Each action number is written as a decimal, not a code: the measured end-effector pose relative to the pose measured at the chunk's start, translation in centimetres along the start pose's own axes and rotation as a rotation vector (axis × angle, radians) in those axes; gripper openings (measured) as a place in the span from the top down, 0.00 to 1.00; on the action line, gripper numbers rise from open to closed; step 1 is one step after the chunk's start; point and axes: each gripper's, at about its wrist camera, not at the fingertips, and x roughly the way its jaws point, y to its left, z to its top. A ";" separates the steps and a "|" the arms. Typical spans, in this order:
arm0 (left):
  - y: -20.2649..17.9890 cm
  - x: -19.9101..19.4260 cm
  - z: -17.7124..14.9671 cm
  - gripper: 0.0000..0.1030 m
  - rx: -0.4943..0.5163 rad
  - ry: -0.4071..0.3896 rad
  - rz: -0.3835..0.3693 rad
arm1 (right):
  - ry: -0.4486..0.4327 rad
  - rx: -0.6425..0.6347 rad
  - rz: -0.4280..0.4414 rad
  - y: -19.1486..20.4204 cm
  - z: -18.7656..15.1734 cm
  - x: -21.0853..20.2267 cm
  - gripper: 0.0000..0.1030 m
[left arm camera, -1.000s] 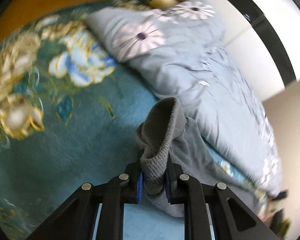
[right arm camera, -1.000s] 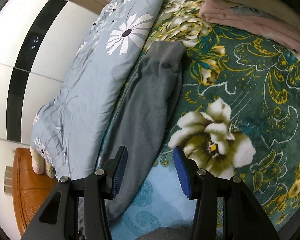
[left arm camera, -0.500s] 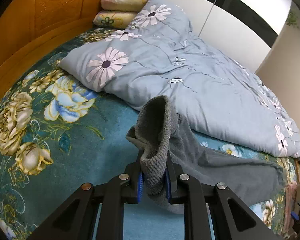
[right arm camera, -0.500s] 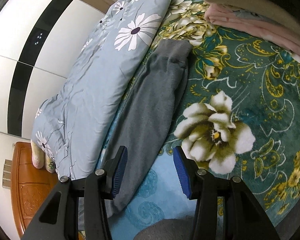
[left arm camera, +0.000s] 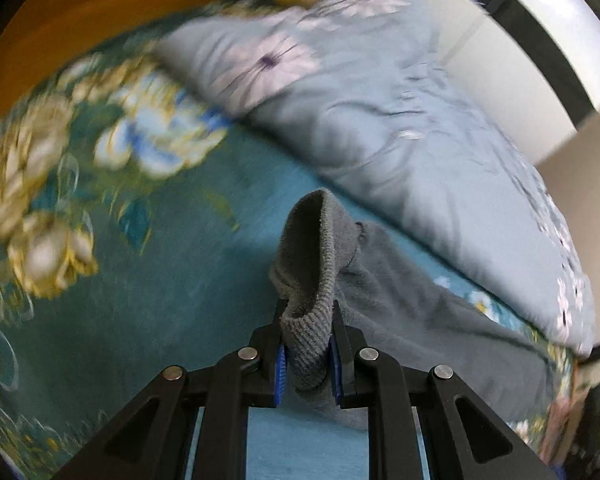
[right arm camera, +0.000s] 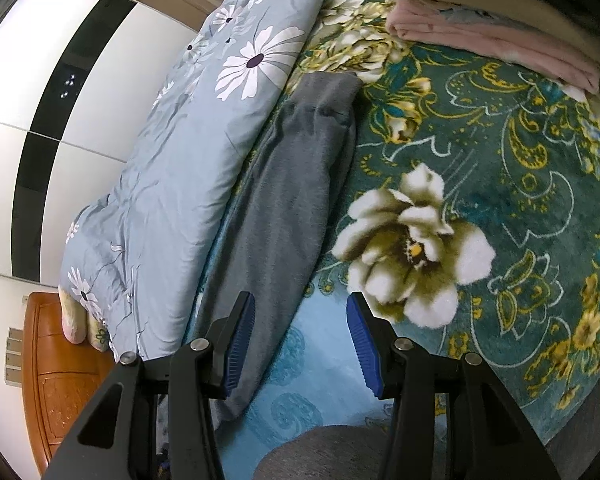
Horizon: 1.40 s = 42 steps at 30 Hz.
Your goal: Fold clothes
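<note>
A grey garment (left arm camera: 412,312) with a ribbed cuff lies stretched along the teal floral bedspread (left arm camera: 112,288). My left gripper (left arm camera: 307,364) is shut on the ribbed cuff end (left arm camera: 312,264), which stands up between the blue pads. In the right wrist view the same grey garment (right arm camera: 288,216) lies long and flat beside the duvet, its far cuff (right arm camera: 328,88) at the top. My right gripper (right arm camera: 300,340) is open and empty, just above the garment's near end.
A light blue daisy duvet (left arm camera: 380,112) (right arm camera: 172,184) lies along the garment. A stack of folded pink and beige clothes (right arm camera: 500,36) sits at the far right. A wooden headboard (left arm camera: 100,4) and a white wardrobe (right arm camera: 40,92) border the bed.
The left gripper has swung with the cuff still held, so its view is blurred and tilted. The right gripper stays open and has shifted only slightly over the garment.
</note>
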 end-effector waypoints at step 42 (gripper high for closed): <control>12.0 -4.6 6.8 0.83 -0.353 -0.026 0.267 | 0.184 -0.038 0.068 -1.5 9.1 15.3 0.52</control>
